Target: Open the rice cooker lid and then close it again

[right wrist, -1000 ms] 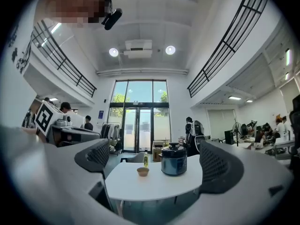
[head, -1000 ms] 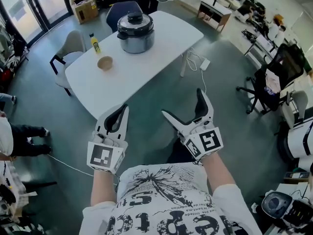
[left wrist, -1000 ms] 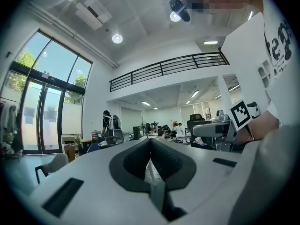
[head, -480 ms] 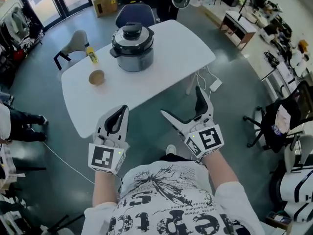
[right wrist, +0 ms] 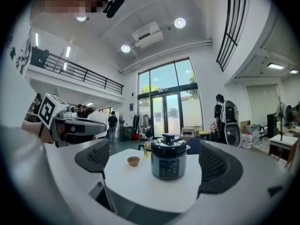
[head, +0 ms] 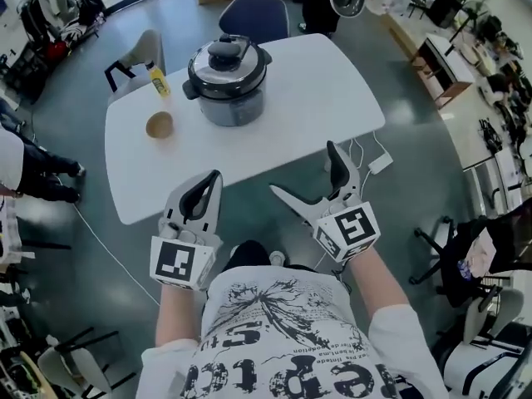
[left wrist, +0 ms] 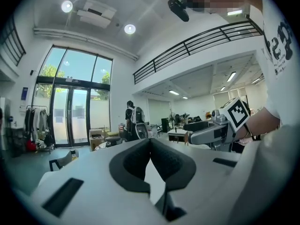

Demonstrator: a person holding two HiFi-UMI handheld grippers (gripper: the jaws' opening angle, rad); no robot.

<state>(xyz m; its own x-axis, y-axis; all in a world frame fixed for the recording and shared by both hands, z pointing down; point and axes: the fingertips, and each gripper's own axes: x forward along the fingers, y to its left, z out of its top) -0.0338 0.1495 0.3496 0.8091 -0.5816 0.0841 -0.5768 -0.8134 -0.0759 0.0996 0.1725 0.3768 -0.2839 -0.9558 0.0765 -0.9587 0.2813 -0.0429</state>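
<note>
Left hand-held gripper (head: 213, 176) clenched on nothing; right hand-held gripper (head: 303, 169) released, jaws wide apart; both held short of the table (head: 332, 90). Rice cooker (head: 226, 73), lid closed, stands on the table's far half.

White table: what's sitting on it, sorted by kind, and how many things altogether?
Rice cooker: 1
Brown cup: 1
Yellow bottle: 1
Total: 3
</note>
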